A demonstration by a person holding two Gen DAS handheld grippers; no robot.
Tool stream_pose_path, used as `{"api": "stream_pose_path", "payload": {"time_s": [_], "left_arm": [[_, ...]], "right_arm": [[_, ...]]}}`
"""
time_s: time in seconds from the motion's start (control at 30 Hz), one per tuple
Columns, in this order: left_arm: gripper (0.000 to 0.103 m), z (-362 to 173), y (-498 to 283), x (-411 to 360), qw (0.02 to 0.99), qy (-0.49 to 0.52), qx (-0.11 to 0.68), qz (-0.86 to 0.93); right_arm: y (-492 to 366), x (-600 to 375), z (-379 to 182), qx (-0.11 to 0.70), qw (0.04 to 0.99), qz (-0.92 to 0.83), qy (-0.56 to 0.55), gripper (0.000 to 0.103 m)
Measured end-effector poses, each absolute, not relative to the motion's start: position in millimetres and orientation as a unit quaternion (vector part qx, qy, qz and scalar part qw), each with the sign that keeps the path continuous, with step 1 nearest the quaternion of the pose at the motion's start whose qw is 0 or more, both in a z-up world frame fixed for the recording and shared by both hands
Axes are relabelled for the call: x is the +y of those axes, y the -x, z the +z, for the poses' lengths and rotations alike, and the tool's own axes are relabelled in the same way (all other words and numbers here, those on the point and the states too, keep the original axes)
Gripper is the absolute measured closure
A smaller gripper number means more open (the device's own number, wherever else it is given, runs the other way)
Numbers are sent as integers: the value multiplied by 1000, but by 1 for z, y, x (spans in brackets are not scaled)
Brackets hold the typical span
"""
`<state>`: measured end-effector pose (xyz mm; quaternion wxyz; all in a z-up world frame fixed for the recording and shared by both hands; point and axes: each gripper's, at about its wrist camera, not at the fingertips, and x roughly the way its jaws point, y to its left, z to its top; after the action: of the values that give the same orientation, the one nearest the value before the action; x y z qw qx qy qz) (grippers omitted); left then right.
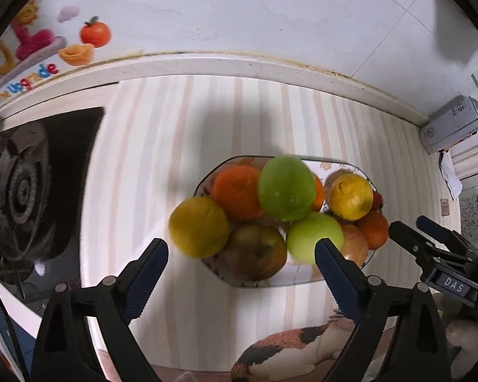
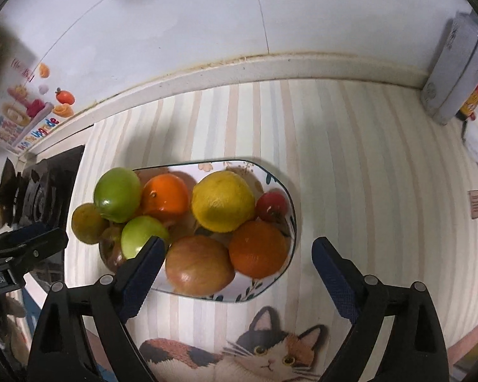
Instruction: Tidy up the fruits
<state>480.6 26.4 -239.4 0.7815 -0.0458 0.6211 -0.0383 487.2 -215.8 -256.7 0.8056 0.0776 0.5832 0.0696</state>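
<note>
Both claws hang wide open and empty, left claw (image 1: 241, 259) and right claw (image 2: 238, 258), above the plate (image 2: 271, 281) piled with fruit on the counter (image 2: 350, 165).

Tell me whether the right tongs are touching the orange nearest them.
Apart. The right wrist view shows the right tongs open above the orange, neither pad on it.

Fruits (image 2: 221, 202) piled on patterned plate (image 2: 272, 281); green, orange, yellow, red.
</note>
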Motion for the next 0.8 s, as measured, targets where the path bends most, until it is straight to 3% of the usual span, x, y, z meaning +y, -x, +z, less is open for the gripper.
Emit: {"api": "stream_pose_path", "payload": {"time_s": [0.3,0.8], "left_arm": [[8,-201,-399,27,832,20,554,4],[8,-96,-227,17,893,0,449,-5]], "right_arm": [[-407,-199,-202,532,845,32,-44,6],[-191,-199,-87,445,894,9,-49,6]]}}
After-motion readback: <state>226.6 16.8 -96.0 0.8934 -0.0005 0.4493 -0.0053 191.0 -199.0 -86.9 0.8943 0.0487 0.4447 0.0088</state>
